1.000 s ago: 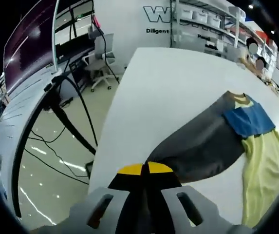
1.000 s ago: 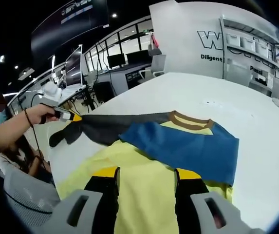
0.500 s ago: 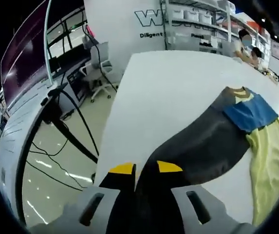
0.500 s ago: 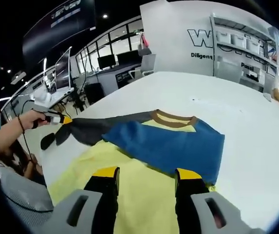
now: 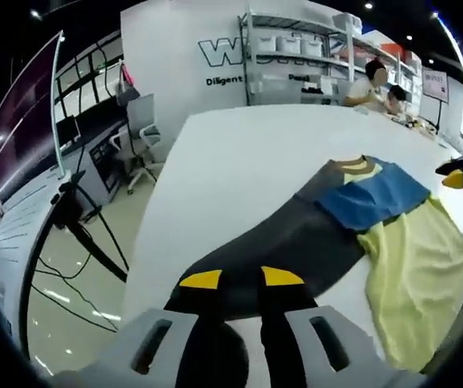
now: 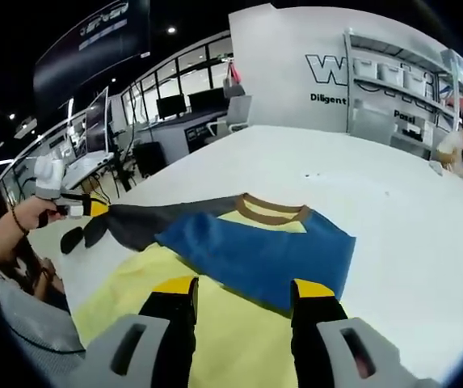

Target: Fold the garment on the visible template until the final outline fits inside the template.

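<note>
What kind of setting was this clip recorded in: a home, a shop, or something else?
Most likely an open-plan office or lab: a large white table with a shirt, desks with monitors, office chairs, and storage shelving beside wall lettering.

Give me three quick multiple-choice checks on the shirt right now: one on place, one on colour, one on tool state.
1. Where does the garment lie?
A. On the white table
B. On the floor
C. Over a chair

2. What colour is the collar?
A. Red
B. Brown
C. White

3. What is the left tool doing?
A. Hanging open above the table
B. Shut on the grey sleeve
C. Gripping the collar

Answers:
1 A: the fabric spreads across the white table.
2 B: a brown band rims the neck opening.
3 B: the grey sleeve runs in between its yellow tips, stretched out from the body.

The right tool stands open over the yellow panel.
</note>
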Available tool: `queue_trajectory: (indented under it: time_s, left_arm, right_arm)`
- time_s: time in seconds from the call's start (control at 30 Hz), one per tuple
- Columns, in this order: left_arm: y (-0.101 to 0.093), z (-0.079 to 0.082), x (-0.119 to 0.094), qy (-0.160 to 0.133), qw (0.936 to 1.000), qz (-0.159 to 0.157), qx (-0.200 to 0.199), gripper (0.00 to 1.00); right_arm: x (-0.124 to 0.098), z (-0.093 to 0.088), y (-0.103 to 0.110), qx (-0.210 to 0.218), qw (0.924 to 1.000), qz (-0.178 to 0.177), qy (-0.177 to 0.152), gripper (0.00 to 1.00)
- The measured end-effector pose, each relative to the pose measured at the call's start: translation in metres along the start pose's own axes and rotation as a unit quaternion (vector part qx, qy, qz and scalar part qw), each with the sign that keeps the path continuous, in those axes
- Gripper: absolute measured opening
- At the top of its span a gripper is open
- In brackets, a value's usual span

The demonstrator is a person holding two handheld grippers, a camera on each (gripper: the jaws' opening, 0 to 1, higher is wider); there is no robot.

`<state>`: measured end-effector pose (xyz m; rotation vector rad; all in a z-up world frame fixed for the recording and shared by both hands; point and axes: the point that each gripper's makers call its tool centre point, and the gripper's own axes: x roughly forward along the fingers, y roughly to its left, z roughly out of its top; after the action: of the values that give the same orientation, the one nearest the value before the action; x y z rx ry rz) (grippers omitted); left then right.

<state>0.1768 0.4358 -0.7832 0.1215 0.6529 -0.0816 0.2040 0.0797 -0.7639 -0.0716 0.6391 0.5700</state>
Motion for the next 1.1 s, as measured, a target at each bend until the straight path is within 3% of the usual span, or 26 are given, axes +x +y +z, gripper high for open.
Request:
queue_trajectory:
  time_s: [0.2, 0.4, 0.63, 0.9, 1.1]
  left_arm:
    - [-0.031, 0.007, -0.011, -0.021, 0.9992, -0.034, 0.001, 0.16]
    - [-0.064, 0.004, -0.015, -0.023, 0.9975, -0.067, 0.004, 0.15]
    - [-0.088, 0.004, -0.017, -0.030, 0.9955, -0.085, 0.031, 0.16]
    - [-0.148, 0.006, -0.026, -0.038, 0.9856, -0.156, 0.053, 0.14]
    - [-0.180, 0.005, -0.029, -0.039, 0.9799, -0.187, 0.057, 0.15]
  right_arm:
    - [-0.002, 0.006, -0.009, 0.000, 1.0000, -0.005, -0.004, 0.42]
    - [0.000, 0.008, -0.014, 0.002, 1.0000, -0.007, -0.004, 0.42]
    - [0.004, 0.004, -0.021, -0.001, 0.9999, -0.009, 0.008, 0.42]
    - [0.010, 0.010, -0.038, 0.002, 0.9998, -0.015, 0.013, 0.42]
    - [0.012, 0.009, -0.042, 0.000, 0.9998, -0.010, 0.017, 0.42]
